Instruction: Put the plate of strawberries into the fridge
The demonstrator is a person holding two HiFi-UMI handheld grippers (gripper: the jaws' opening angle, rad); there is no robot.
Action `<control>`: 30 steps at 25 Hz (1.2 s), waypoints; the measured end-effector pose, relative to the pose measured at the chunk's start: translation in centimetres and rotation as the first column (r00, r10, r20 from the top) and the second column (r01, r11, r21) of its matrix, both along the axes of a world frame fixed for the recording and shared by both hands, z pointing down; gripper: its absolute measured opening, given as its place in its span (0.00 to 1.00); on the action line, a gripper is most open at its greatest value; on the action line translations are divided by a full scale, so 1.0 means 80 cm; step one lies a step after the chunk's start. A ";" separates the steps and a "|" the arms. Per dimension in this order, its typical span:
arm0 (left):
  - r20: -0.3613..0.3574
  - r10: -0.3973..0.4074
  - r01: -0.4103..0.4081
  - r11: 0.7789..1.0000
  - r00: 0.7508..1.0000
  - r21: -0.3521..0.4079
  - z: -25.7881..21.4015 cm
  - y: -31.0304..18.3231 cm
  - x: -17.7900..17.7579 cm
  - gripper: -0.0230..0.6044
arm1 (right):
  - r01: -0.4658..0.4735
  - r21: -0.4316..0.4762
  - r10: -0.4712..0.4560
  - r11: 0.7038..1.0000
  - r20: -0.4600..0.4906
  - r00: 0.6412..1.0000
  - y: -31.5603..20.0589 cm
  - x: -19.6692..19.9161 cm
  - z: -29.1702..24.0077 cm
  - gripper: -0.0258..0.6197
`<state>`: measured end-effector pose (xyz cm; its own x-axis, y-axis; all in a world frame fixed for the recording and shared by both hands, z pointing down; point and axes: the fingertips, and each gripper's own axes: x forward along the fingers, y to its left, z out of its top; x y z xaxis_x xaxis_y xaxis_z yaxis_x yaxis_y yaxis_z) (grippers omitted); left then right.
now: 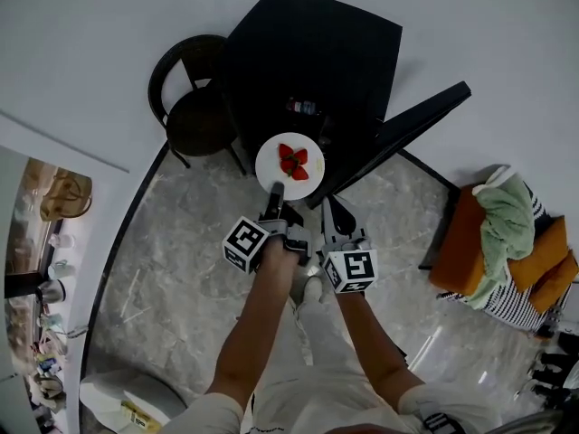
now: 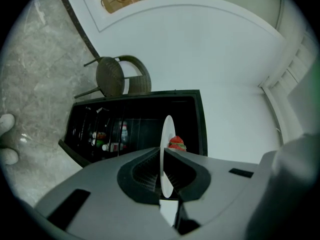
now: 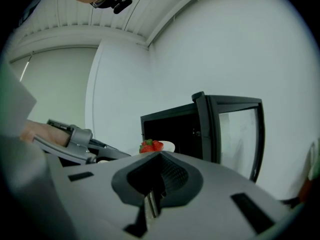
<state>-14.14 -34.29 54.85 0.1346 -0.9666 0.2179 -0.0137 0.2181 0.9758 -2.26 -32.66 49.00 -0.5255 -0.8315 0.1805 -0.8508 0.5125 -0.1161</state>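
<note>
A white plate (image 1: 289,164) with a few red strawberries (image 1: 293,162) hangs level in front of the open black mini fridge (image 1: 312,57). My left gripper (image 1: 275,191) is shut on the plate's near rim. In the left gripper view the plate (image 2: 167,144) shows edge-on between the jaws, the strawberries (image 2: 176,143) on its right face, and the fridge (image 2: 140,121) with bottles inside lies behind it. My right gripper (image 1: 331,208) hovers just right of the left one, shut and holding nothing. From the right gripper view (image 3: 159,156) I see the strawberries (image 3: 151,145) before the fridge opening (image 3: 172,126).
The fridge door (image 1: 412,120) stands swung open to the right, glass-fronted (image 3: 235,129). A dark wicker chair (image 1: 194,107) stands left of the fridge against the white wall. An orange seat with green cloth (image 1: 507,233) is at the right. Marble floor lies underfoot.
</note>
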 end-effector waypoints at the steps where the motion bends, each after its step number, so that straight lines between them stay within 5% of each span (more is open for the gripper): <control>1: -0.003 0.002 -0.002 1.000 1.000 0.001 0.005 -0.004 0.000 0.06 | -0.005 0.001 0.005 1.000 0.000 1.000 -0.004 0.000 0.005 0.04; 30: 0.000 0.037 -0.037 0.998 0.999 0.043 0.149 -0.093 -0.005 0.06 | -0.069 0.013 0.069 0.998 0.036 0.997 -0.078 -0.003 0.143 0.04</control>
<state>-14.55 -41.72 66.80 0.1708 -0.9695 0.1759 -0.0199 0.1751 0.9844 -2.46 -38.87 60.41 -0.4725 -0.8683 0.1510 -0.8798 0.4544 -0.1399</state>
